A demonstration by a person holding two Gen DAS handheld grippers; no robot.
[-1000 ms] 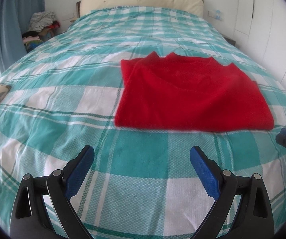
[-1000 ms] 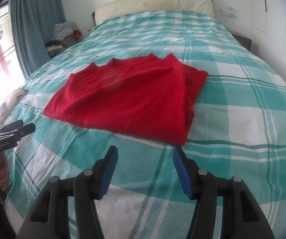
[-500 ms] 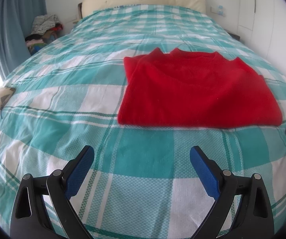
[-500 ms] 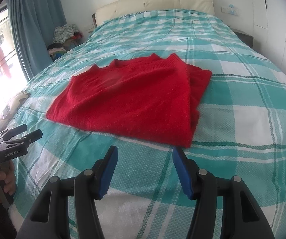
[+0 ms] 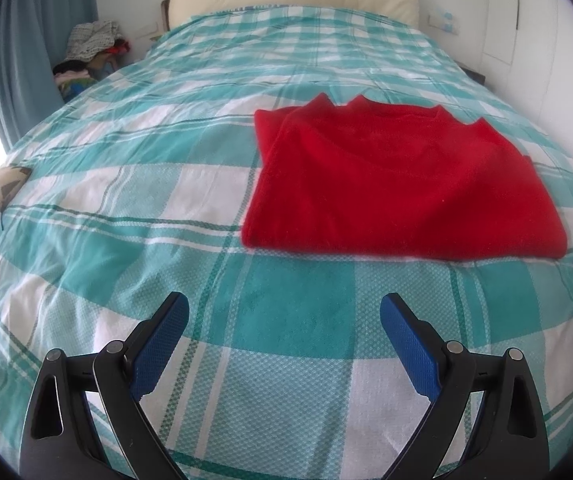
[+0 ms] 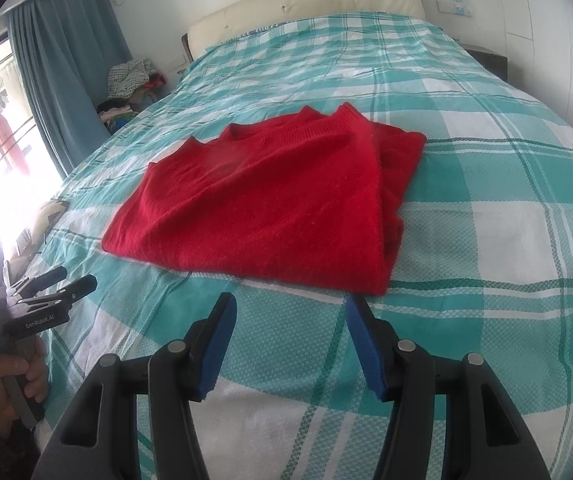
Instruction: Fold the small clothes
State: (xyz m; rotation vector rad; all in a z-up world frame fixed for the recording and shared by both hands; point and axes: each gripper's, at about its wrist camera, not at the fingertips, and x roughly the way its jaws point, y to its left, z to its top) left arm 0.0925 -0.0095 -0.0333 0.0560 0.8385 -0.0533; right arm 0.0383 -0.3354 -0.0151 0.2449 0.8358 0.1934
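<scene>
The bed (image 5: 126, 208) carries a teal-and-white checked cover and fills most of the room. The red sweater (image 5: 398, 184) lies folded flat on that cover, towards the middle of the bed, neckline facing the cream headboard (image 6: 306, 4). A blue curtain (image 6: 66, 60) hangs at the window side, with a pile of clothes (image 6: 130, 80) beside it. The left gripper (image 5: 284, 340) hangs over bare cover short of the sweater, jaws released, nothing between them. The right gripper (image 6: 290, 340) sits just short of the sweater's near edge, jaws likewise released and empty.
</scene>
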